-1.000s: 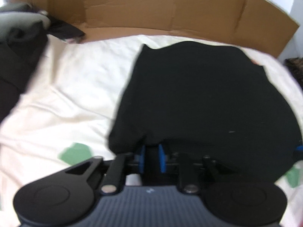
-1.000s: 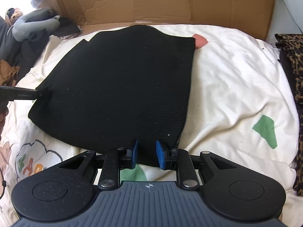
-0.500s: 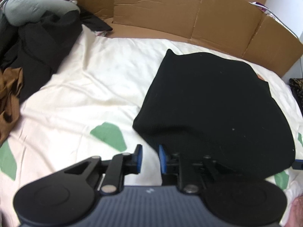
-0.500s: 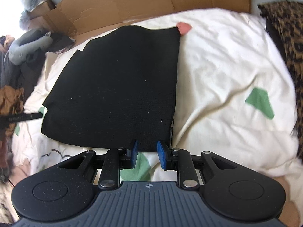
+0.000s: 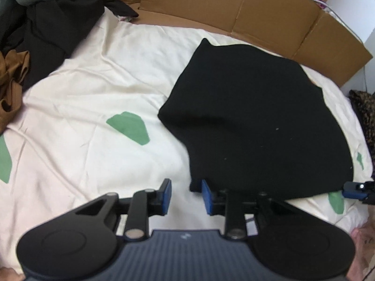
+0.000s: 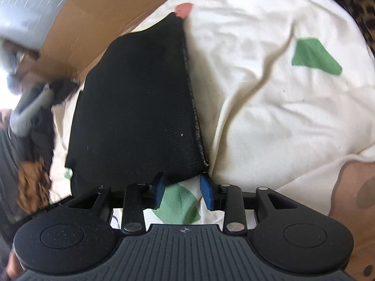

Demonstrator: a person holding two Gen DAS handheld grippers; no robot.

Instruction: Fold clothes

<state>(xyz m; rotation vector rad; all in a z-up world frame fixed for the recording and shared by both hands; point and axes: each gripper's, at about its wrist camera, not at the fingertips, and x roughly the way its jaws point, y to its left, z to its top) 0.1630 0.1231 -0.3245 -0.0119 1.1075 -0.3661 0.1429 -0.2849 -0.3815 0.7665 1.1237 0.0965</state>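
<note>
Left gripper point(image 5: 185, 195): blue pads apart, empty; right pad just beside the near left corner of the garment
Right gripper point(image 6: 182, 193): pads apart, empty, just short of the garment's near right corner
Black garment point(image 5: 255, 121): folded flat on the cream bedsheet point(image 5: 93, 89), towards its far right side
Clothes pile point(image 5: 35, 30): at the sheet's far left corner
Cardboard point(image 5: 234, 4): along the far edge
</note>
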